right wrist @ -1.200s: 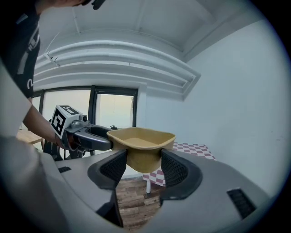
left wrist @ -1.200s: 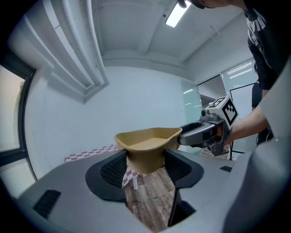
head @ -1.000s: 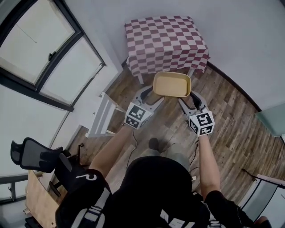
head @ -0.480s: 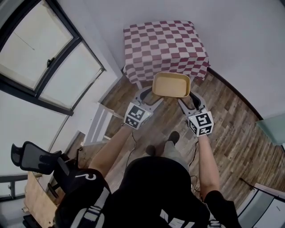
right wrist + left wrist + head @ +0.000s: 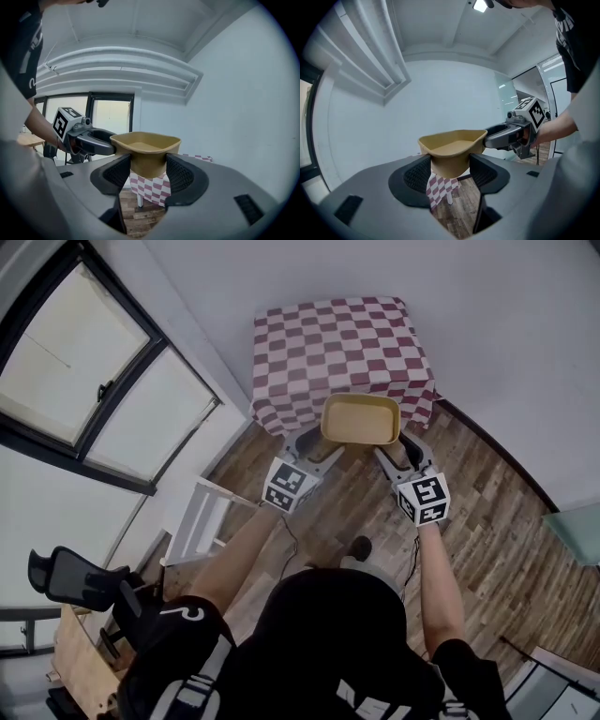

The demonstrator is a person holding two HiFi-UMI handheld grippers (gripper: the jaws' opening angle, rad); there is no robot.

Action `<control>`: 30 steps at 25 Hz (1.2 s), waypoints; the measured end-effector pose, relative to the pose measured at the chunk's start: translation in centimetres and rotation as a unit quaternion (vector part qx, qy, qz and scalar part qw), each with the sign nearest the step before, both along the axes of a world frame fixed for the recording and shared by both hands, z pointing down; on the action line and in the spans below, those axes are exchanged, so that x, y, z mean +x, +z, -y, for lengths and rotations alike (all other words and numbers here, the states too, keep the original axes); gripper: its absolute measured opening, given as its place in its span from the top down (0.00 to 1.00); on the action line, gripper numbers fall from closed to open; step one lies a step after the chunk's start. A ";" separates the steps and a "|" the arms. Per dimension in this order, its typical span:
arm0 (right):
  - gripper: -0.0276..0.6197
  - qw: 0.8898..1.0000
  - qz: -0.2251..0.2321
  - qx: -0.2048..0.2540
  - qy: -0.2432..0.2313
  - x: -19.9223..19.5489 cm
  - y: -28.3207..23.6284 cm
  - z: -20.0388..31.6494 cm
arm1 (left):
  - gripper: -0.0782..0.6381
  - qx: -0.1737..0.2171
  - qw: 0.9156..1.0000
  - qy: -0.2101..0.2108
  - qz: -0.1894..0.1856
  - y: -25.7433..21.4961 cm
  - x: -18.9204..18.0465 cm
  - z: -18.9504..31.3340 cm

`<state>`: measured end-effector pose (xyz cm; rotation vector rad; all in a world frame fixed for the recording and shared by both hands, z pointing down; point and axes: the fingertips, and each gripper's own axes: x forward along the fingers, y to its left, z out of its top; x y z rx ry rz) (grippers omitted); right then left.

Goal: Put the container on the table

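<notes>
Yellow container [image 5: 361, 418] aloft near checkered bench [image 5: 337, 329].
Clamped at opposite ends by left gripper [image 5: 320, 446] and right gripper [image 5: 397, 450].

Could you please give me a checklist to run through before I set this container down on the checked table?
1. Left tongs shut on the container: ok.
2. Right tongs shut on its other end: ok.
3. Container level: ok, the rim looks even in both gripper views.
4. Container higher than the table: ok, the cloth shows below it.
5. Container fully over the tabletop: not ok, it is only at the near edge.
6. Landing spot free: ok, nothing shows on the cloth.
</notes>
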<state>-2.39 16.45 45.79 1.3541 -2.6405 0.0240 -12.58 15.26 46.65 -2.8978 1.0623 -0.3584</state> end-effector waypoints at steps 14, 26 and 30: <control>0.57 1.000 0.009 -0.001 -0.026 4.2 0.6 3.6 | 0.51 0.002 1.000 -0.026 0.006 0.4 4.2 3.0; 0.56 0.999 -0.004 -0.012 -0.035 5.1 1.6 6.2 | 0.51 -0.004 0.999 -0.040 -0.006 1.3 4.9 5.5; 0.57 0.999 -0.004 -0.010 -0.034 5.3 1.7 7.8 | 0.51 -0.001 0.999 -0.036 -0.007 1.7 5.2 7.3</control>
